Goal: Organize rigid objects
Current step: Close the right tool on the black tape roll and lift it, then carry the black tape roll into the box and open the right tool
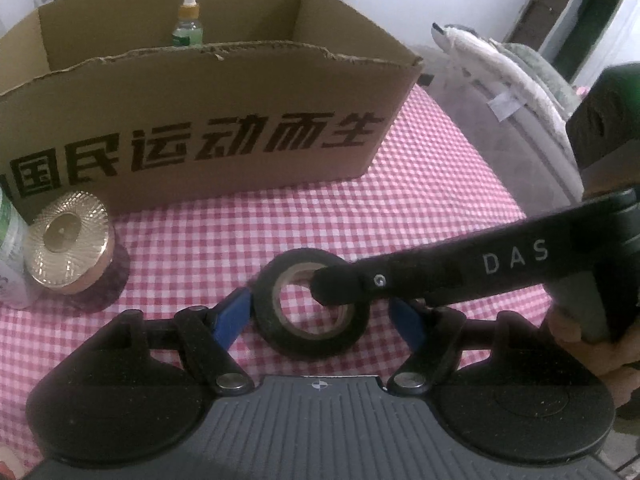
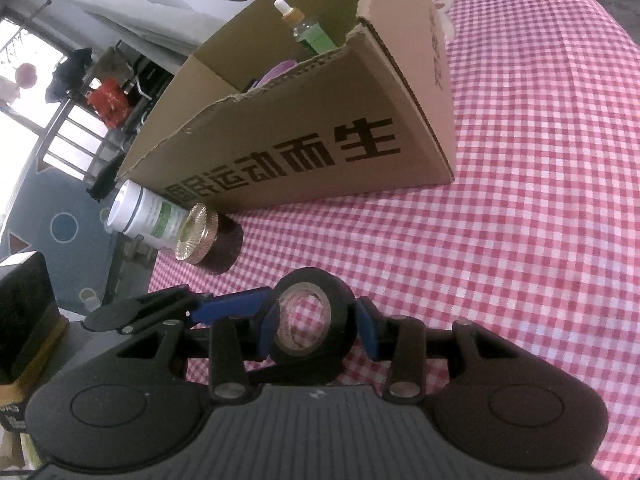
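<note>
A black tape roll [image 1: 280,336] [image 2: 340,320] sits low over the pink checked tablecloth [image 1: 400,208], tilted. My right gripper [image 2: 318,328] is shut on it, one blue pad on each side. In the left wrist view that gripper's black finger [image 1: 420,276] reaches in from the right across the roll's top. My left gripper [image 1: 320,316] is open and straddles the roll; its left pad is at the roll's edge, its right pad stands clear. One of its blue fingers [image 2: 232,306] shows in the right wrist view. The open cardboard box [image 1: 200,120] [image 2: 320,140] stands just behind.
A dropper bottle [image 1: 188,20] [image 2: 308,28] and something purple [image 2: 278,70] are inside the box. A gold-lidded jar [image 1: 68,248] [image 2: 200,236] and a white bottle [image 2: 148,216] stand left of it near the table edge. A person's hand [image 1: 580,340] holds the right gripper.
</note>
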Motion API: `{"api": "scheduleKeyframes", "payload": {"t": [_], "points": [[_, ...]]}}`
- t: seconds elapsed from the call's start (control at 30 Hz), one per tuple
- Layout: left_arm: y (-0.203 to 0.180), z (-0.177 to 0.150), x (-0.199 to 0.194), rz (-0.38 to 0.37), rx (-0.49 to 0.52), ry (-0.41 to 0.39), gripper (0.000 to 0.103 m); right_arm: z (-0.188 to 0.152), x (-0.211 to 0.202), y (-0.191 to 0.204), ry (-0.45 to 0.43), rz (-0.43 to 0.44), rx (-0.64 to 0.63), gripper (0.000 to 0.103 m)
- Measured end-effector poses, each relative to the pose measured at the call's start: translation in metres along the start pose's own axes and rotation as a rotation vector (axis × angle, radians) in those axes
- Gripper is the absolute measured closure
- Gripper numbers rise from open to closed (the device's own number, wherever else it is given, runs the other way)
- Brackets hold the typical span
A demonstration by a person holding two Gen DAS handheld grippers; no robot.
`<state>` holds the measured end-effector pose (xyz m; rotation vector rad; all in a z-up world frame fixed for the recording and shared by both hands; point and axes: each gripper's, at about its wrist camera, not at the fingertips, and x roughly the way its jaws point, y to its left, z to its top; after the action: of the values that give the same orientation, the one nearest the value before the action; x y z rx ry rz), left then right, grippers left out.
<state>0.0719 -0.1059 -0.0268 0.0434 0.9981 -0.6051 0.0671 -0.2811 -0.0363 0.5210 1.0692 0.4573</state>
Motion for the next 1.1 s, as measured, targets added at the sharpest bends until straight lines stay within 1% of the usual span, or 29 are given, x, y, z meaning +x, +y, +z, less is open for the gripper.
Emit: {"api": "scheduleKeyframes", "payload": {"t": [0.03, 0.2, 0.5, 0.67, 0.77, 0.83, 0.9, 1.0, 1.1], "points": [[0.002, -0.003, -0.006, 0.005, 0.005, -0.010, 0.028, 0.000, -0.001, -0.001, -0.001, -0.004, -0.007, 0.058], [-0.005, -0.004, -0.004, 0.063, 0.069, -0.017, 0.028, -0.002, -0.007, 0.000, -0.006, -0.039, -0.056, 0.058], [-0.021, -0.009, 0.003, 0.128, 0.171, -0.007, 0.031, -0.007, -0.001, 0.020, -0.027, -0.127, -0.182, 0.059], [-0.027, -0.012, 0.010, 0.142, 0.203, 0.000, 0.036, -0.008, 0.003, 0.030, -0.037, -0.186, -0.263, 0.063], [-0.027, -0.013, 0.009, 0.143, 0.208, -0.014, 0.037, -0.009, 0.006, 0.035, -0.042, -0.213, -0.308, 0.069], [-0.026, -0.014, 0.010, 0.141, 0.208, -0.023, 0.037, -0.009, 0.008, 0.037, -0.045, -0.223, -0.325, 0.077], [-0.026, -0.015, 0.009, 0.141, 0.209, -0.028, 0.037, -0.009, 0.010, 0.039, -0.045, -0.233, -0.336, 0.080], [-0.025, -0.016, 0.005, 0.137, 0.207, -0.037, 0.037, -0.008, 0.010, 0.042, -0.046, -0.243, -0.343, 0.082], [-0.024, -0.013, -0.008, 0.128, 0.189, -0.057, 0.037, -0.008, 0.004, 0.044, -0.059, -0.236, -0.345, 0.083]]}}
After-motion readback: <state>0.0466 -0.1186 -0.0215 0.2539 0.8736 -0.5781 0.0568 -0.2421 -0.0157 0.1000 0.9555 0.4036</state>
